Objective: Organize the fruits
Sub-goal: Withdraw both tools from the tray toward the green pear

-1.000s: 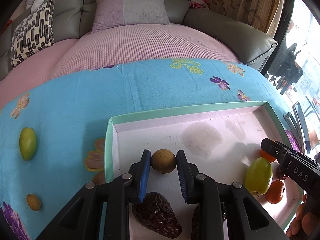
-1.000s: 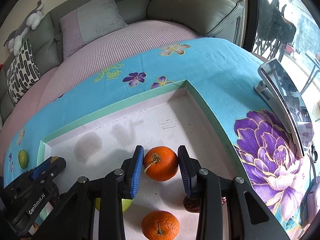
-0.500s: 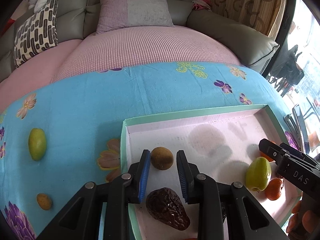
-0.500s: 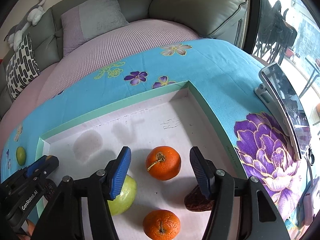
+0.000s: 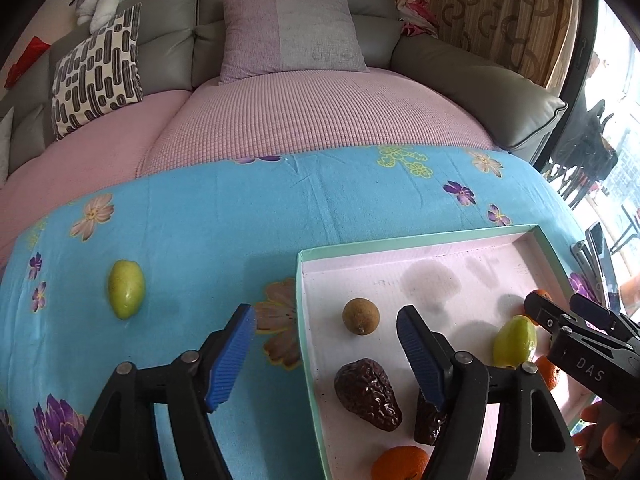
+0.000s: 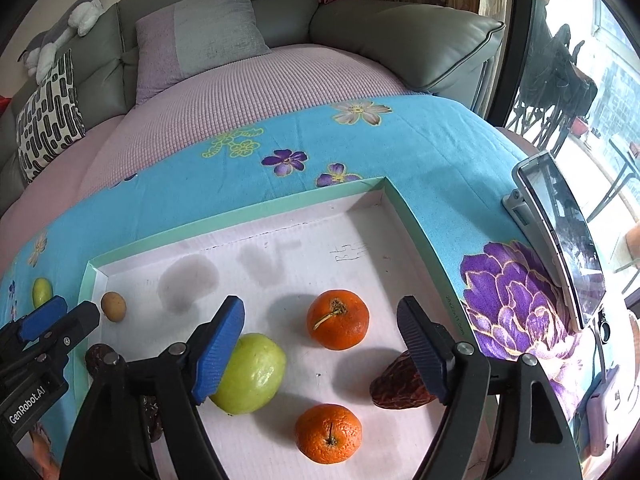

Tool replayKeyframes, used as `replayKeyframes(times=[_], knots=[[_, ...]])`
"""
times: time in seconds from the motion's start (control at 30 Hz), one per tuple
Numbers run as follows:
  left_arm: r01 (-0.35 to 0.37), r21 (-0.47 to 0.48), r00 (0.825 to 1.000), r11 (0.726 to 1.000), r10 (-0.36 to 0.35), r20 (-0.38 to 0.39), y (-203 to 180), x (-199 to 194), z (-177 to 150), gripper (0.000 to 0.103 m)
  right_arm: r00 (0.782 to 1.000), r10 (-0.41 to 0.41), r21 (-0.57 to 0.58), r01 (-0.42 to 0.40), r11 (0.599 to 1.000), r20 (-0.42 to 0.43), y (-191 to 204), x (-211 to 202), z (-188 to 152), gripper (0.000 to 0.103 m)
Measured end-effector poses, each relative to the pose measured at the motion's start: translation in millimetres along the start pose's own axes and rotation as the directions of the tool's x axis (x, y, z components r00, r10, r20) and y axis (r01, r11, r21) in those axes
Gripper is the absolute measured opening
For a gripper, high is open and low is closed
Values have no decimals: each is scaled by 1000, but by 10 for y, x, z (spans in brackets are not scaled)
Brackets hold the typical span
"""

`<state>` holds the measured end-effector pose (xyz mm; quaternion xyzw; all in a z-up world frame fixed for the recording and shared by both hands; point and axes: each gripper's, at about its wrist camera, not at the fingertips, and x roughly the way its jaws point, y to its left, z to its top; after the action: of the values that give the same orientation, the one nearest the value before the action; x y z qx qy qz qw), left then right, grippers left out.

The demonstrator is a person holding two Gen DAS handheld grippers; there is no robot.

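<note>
Behind the blue flowered cloth surface (image 5: 224,216) stands a grey leather sofa (image 5: 472,76). On this cloth lies a shallow green-rimmed cardboard tray (image 6: 404,216). The left claw (image 5: 326,354) is opening above the tray's left rim, with nothing between its blue pads; the small round brown fruit (image 5: 361,316) lies free at 1 o'clock from it. The right claw (image 6: 320,344) is also opening, over the stemmed orange tangerine (image 6: 338,319), which rests untouched on the tray floor. One green oval fruit (image 5: 125,294) remains on the cloth, at 9 o'clock from the tray.
</note>
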<state>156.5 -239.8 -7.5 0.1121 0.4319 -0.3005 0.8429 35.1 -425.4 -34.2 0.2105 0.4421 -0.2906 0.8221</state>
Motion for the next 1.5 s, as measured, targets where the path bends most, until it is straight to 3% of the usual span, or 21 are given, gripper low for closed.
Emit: replayKeyframes(times=[0.1,0.17,0.23,0.37,0.7,1.0,1.3,1.5], knots=[[-40,-31,999,999,40,14,137,-51,-6,89,1000,-4,-10,4,1000,6,23,-42,-23,82],[-67,-48,997,997,69,22,237,-85,-27,99,1000,1,-10,-1,1000,13,33,-69,-40,93],[-100,-59,994,993,102,32,314,-118,-53,102,1000,13,-14,-13,1000,21,50,-99,-54,93],[-158,-79,986,984,162,39,471,-175,-145,102,999,15,-36,-13,999,41,123,-145,-67,93],[-225,-170,971,959,236,46,888,-266,-257,103,991,86,-27,-84,996,102,246,-254,-85,94],[-265,-246,956,933,288,63,1229,-458,-295,103,989,137,-101,-131,986,54,587,-224,-116,94],[-327,-351,927,877,371,62,1738,-720,-423,103,963,260,-178,-245,953,67,1076,-323,-197,94],[-392,-331,901,858,432,54,1932,-850,-490,103,941,331,-264,-305,915,63,1505,-402,-297,94]])
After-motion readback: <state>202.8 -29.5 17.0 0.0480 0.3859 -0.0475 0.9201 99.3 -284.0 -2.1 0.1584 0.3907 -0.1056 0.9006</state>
